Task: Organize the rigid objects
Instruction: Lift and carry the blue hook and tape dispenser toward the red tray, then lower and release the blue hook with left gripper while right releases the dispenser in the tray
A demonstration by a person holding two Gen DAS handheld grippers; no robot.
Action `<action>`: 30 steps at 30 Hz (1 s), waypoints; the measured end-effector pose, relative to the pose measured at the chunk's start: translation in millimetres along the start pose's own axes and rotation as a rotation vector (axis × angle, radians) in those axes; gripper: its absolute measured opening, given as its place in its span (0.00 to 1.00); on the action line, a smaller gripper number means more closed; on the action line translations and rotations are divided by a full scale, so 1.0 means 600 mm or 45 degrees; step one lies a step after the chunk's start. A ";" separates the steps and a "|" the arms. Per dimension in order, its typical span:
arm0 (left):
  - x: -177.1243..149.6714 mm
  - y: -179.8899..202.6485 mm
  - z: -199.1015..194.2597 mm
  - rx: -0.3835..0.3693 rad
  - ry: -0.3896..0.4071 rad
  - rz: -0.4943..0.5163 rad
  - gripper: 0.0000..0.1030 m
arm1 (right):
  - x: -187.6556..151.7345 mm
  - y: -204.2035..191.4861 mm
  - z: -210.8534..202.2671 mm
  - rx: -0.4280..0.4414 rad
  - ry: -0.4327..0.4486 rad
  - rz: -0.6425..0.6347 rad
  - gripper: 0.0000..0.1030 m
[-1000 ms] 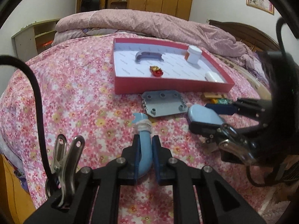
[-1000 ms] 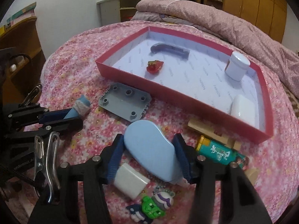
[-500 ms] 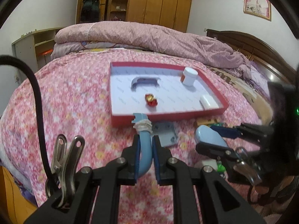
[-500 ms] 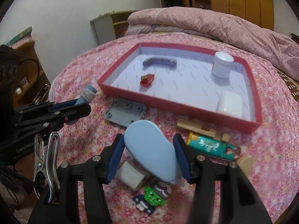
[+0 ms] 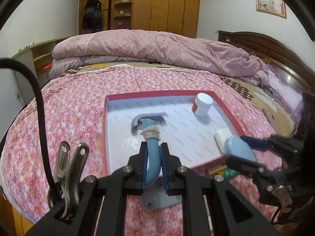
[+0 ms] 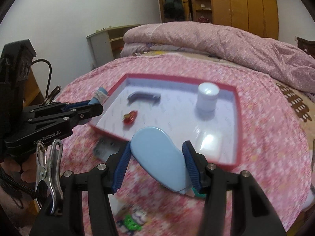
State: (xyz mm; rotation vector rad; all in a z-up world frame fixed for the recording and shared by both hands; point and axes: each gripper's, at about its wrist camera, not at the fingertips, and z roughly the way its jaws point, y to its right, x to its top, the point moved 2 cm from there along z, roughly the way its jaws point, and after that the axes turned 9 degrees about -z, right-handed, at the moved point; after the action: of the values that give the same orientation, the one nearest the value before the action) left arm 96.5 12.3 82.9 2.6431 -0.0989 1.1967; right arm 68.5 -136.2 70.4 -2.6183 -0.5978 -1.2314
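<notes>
My left gripper (image 5: pixel 154 149) is shut on a curved light-blue tube (image 5: pixel 152 157) with a pale collar and holds it up over the near edge of the red-rimmed white tray (image 5: pixel 106 137). My right gripper (image 6: pixel 157 153) is shut on a flat light-blue oval case (image 6: pixel 159 157), lifted just in front of the tray (image 6: pixel 237 129). In the tray lie a grey handle (image 6: pixel 143 97), a small red toy (image 6: pixel 130 116), a white jar (image 6: pixel 207 97) and a white block (image 5: pixel 221 137).
On the pink floral bedspread, a grey studded plate (image 6: pixel 105 149) lies by the tray's near left corner. A green toy figure (image 6: pixel 131 221) and a teal item (image 5: pixel 228 172) lie near me. A folded pink quilt (image 5: pixel 153 47) is behind the tray.
Both grippers have risen off the bedspread with their objects and moved toward the tray. The blue tube now hangs over the tray's near edge.
</notes>
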 end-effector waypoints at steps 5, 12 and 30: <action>0.018 0.006 0.032 0.032 -0.037 -0.011 0.13 | 0.024 0.035 0.013 -0.033 0.014 0.035 0.53; 0.026 0.003 0.079 0.037 -0.092 -0.032 0.13 | 0.039 0.068 0.053 -0.020 -0.005 0.081 0.53; 0.043 0.004 0.178 0.083 -0.147 -0.037 0.13 | 0.039 0.115 0.127 -0.062 -0.061 0.104 0.52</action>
State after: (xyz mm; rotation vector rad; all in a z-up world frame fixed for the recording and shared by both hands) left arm 191.5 -15.3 34.5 2.7599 -0.0423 1.0557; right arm 164.7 -166.4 39.8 -2.6903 -0.4689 -1.1770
